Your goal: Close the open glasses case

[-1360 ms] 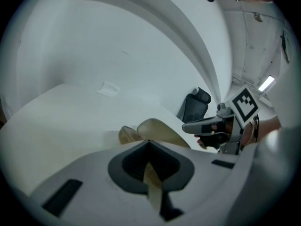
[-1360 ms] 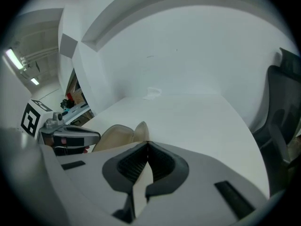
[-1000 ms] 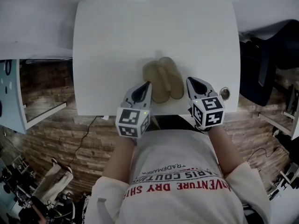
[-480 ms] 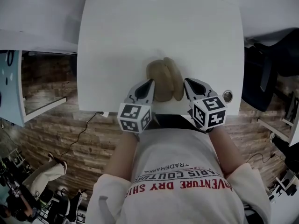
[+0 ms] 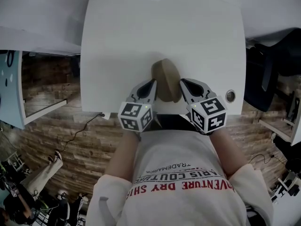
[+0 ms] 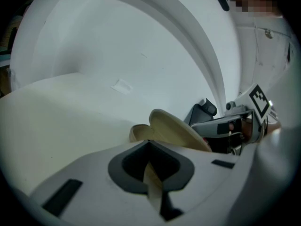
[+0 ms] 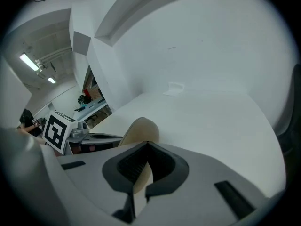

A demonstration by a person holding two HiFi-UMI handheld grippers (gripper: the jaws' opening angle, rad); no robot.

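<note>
One tan case (image 5: 165,79) is lying near the near edge of the table (image 5: 117,41), its lid (image 6: 175,128) tilting partway down over the shell. You are holding two grippers, the left gripper (image 5: 149,86) and the right gripper (image 5: 184,84). They are flanking the case, tips just beside it, each with jaws pressed together.

Bright, even overhead light is cast; the white table (image 5: 117,41) is nearly washed out, with only soft shadows. Heavy fisheye bending and dark corners are seen in both gripper views, where the left gripper (image 6: 149,143) and right gripper (image 7: 148,145) are slightly blurred.
</note>
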